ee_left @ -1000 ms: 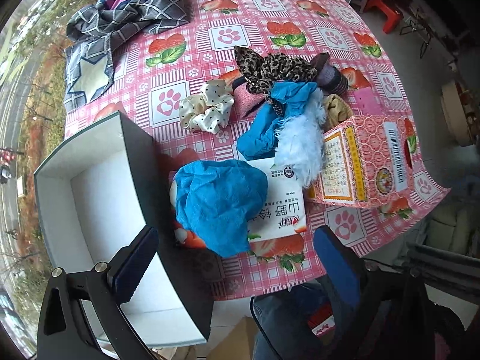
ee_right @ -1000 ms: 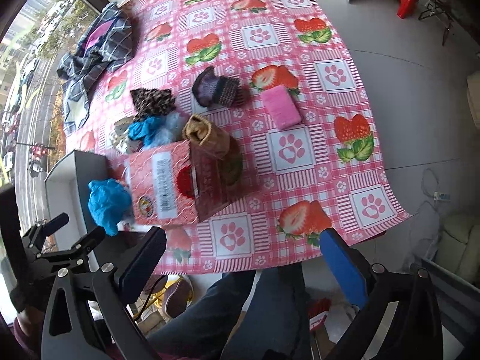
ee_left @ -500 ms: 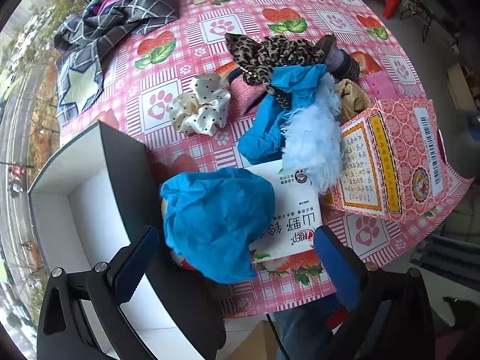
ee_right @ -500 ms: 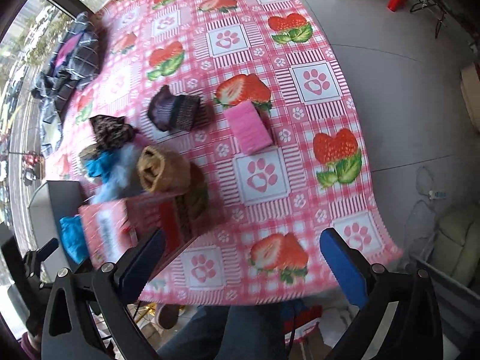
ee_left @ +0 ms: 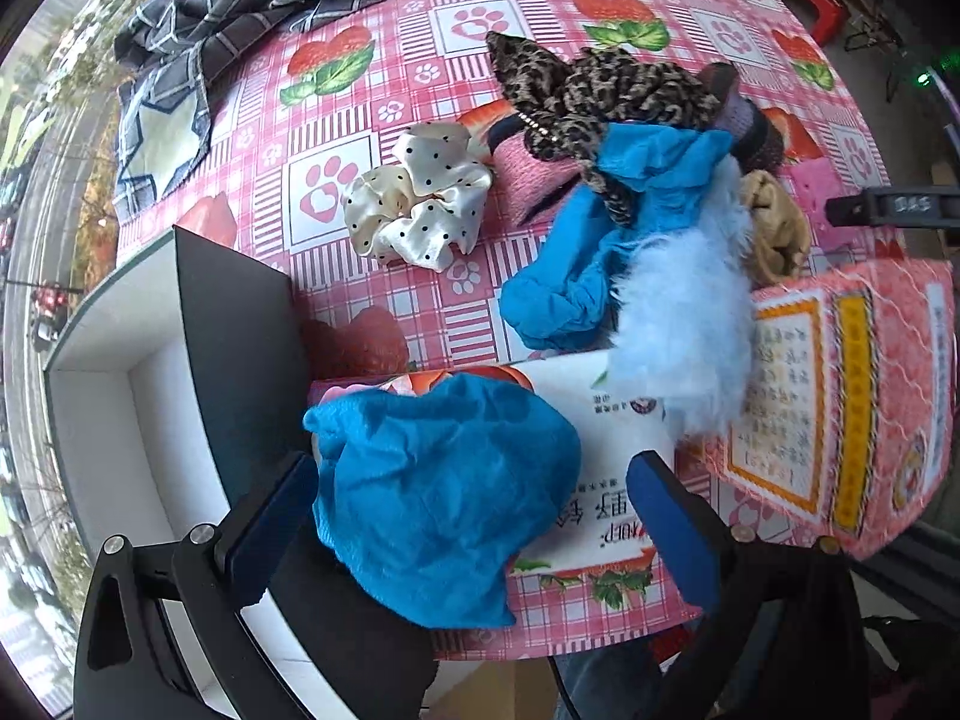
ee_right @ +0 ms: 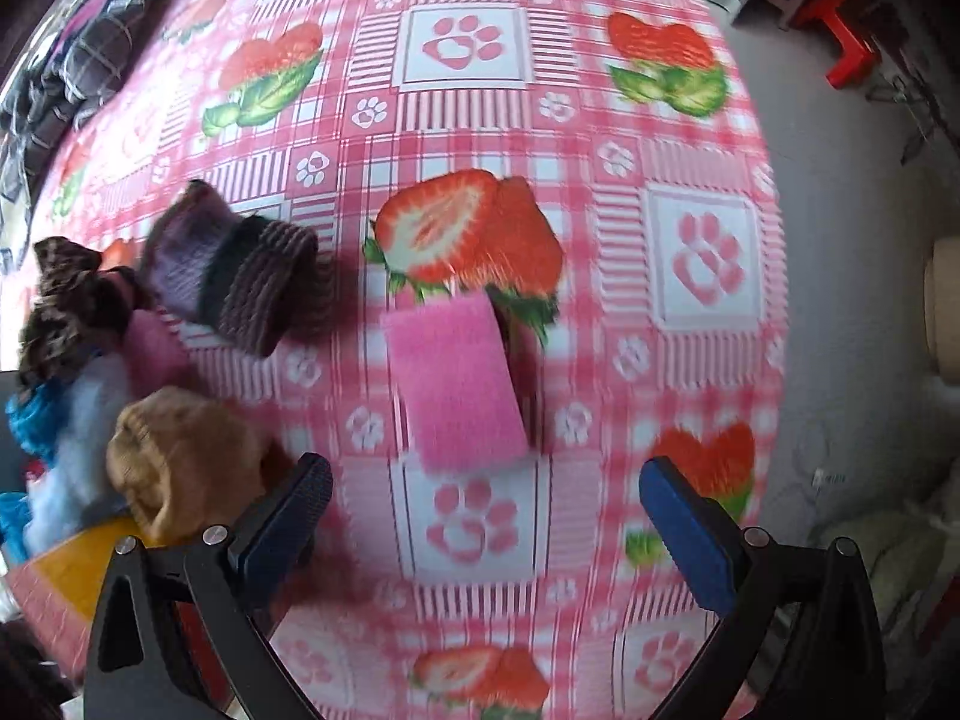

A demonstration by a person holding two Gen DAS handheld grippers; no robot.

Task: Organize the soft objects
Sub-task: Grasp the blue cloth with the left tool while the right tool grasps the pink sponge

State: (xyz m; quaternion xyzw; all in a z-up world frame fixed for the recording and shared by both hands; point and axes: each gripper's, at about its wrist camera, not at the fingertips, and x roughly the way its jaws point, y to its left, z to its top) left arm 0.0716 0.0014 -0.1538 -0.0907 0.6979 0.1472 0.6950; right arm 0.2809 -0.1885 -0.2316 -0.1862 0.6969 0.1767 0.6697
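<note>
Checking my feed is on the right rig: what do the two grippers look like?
Both look alike. The left gripper and right gripper each have two flat blue fingers on black angular arms with silver screws. The right gripper's finger pad shows a ribbed face. No cables or sleeves visible.

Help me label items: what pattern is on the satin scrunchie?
Cream with small black polka dots; the scrunchie shows best in the left wrist view.
</note>
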